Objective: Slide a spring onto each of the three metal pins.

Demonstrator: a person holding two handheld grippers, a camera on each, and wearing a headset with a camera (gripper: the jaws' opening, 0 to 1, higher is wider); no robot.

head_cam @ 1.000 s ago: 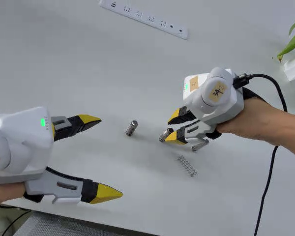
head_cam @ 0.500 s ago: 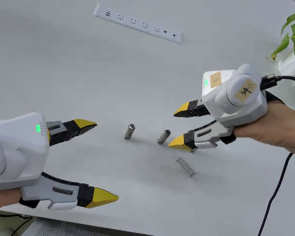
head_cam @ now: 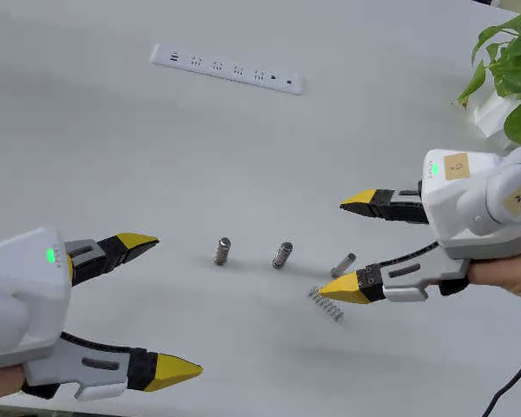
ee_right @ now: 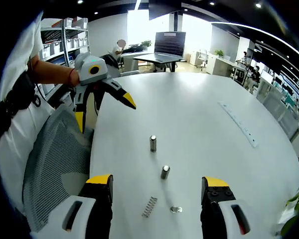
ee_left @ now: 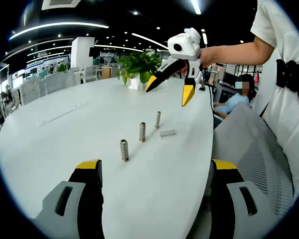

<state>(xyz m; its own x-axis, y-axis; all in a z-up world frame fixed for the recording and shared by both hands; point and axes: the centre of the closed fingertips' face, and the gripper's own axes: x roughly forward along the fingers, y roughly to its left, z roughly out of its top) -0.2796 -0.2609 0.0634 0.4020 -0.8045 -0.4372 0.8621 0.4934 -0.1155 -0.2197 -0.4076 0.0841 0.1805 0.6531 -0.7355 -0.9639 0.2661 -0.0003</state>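
- Backed off from the pins (head_cam: 223, 251), right hand-held gripper (head_cam: 334, 248) gaped; left hand-held gripper (head_cam: 178, 304) gaped too.
- Three pins stood upright, two already sprung.
- One loose spring (head_cam: 326, 304) lay flat beside the bare pin (head_cam: 343, 264).

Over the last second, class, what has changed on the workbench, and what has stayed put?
The right hand-held gripper drew back to the right, uncovering the bare pin, its jaws opening wider; it holds nothing. The left hand-held gripper stayed open. The sprung pins and the loose spring stayed in place.
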